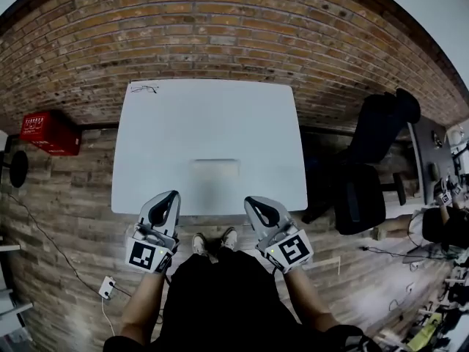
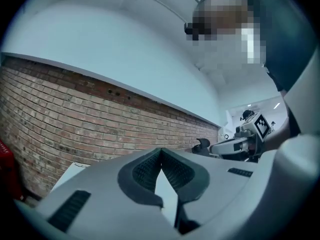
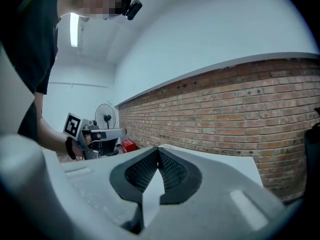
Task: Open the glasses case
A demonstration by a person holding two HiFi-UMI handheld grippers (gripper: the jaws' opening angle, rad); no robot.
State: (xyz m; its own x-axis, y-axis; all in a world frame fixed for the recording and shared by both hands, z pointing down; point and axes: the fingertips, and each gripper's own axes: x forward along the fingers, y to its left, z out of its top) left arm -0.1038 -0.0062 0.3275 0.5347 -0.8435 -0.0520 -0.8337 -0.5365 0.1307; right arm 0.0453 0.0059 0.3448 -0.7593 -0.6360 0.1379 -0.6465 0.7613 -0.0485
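The glasses case (image 1: 214, 169) lies flat on the white table (image 1: 205, 119), shut, near the middle of the table's near half and a little blurred in the head view. It sits between the lines of the two grippers and beyond them, touched by neither.

The left gripper (image 1: 173, 196) is held at the table's near edge, to the left of the case; its own view shows the jaws (image 2: 161, 152) pressed together with nothing between them. The right gripper (image 1: 252, 201) is at the same edge, to the right of the case, and its jaws (image 3: 158, 149) are likewise pressed together and hold nothing. Both point across the table toward the brick wall (image 1: 220, 28). Each gripper carries a cube with a black-and-white square marker, and each shows in the other's view out to the side, held in the person's hand.

A pair of glasses (image 1: 144, 89) lies at the table's far left corner, well apart from the case. A red box (image 1: 50, 132) stands on the floor left of the table, and a dark office chair (image 1: 370, 167) stands to the right. The person's shoes (image 1: 212, 242) show just under the near edge, between the grippers
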